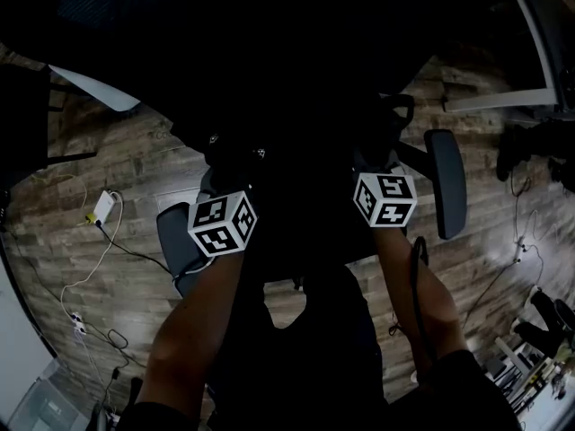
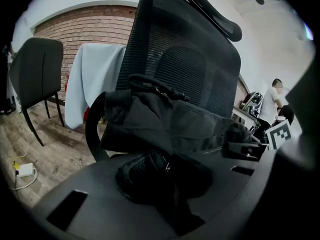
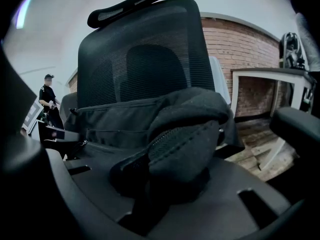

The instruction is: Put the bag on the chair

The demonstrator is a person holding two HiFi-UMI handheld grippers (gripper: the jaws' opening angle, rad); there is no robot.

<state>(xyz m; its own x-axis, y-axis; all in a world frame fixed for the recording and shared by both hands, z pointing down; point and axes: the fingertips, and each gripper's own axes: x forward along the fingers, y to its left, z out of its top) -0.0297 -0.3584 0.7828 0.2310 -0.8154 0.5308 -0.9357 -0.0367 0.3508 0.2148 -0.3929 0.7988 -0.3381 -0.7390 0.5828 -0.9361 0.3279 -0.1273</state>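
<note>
Left gripper [image 2: 167,171]: jaws are clenching a padded strap of the black backpack [image 2: 165,119]. Right gripper [image 3: 170,164]: jaws are grasping a second padded strap. The backpack is hanging between them against the mesh back of the office chair [image 3: 140,59]. It is apparently above the seat, though the darkness is preventing confirmation.

Recommended: hold both sides level, lower until the base is resting centrally between the armrests [image 1: 446,182], then release.

Wood floor [image 1: 135,160] carries the black chair [image 1: 446,182]. One corded white adapter [image 1: 105,206] lies on the floor, near the chair.
</note>
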